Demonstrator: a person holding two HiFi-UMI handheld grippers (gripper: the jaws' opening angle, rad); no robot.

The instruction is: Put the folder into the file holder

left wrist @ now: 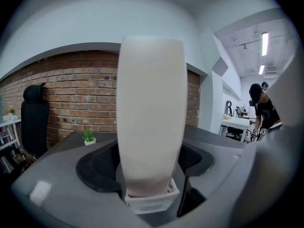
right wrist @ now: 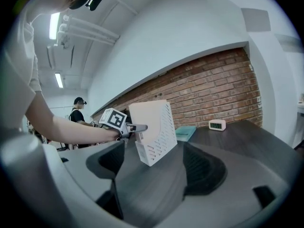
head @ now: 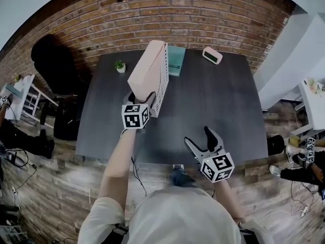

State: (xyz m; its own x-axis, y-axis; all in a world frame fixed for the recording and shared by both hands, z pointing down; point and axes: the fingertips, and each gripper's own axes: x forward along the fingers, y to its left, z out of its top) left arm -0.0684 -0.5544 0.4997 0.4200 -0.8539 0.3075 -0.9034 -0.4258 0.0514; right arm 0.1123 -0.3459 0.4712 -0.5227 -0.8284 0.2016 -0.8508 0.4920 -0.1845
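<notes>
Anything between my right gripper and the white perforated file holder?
Nothing: the head view shows only bare dark tabletop between the right gripper and the white perforated file holder; the right gripper view agrees.

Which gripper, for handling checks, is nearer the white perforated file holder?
Left gripper: the white perforated file holder between its jaws; right gripper hovers apart by the dark table's front edge.
</notes>
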